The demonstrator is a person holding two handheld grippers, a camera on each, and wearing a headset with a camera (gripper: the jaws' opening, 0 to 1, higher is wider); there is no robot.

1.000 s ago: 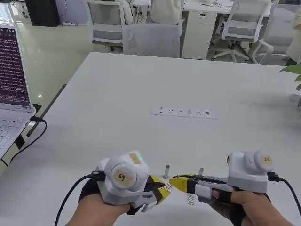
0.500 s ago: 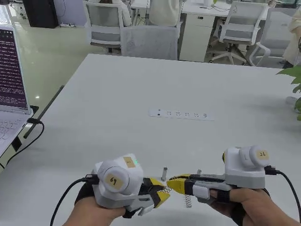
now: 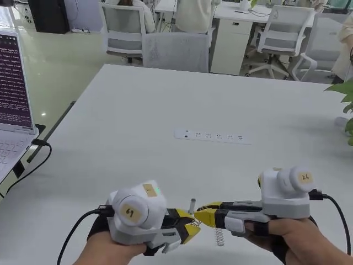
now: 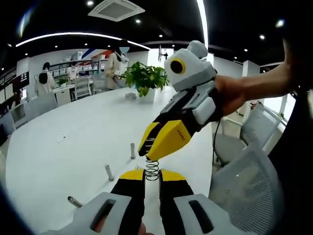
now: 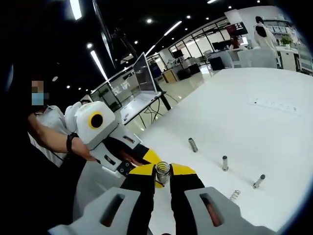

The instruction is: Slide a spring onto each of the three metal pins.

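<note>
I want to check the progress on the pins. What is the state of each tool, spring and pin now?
left tool: shut on the held spring
right tool: shut on the same spring
far pin (right gripper view): upright, spring on it
middle pin: upright, bare
near pin: standing, bare
loose spring: lying on the table
laptop: open, screen lit

White table (image 3: 165, 99): socket strip (image 3: 212, 136) sat flush mid-surface; potted plant (image 3: 345, 94) at right edge. Metal pin (image 3: 192, 205) stood upright near the near edge; loose spring (image 3: 219, 237) lay near it.
</note>
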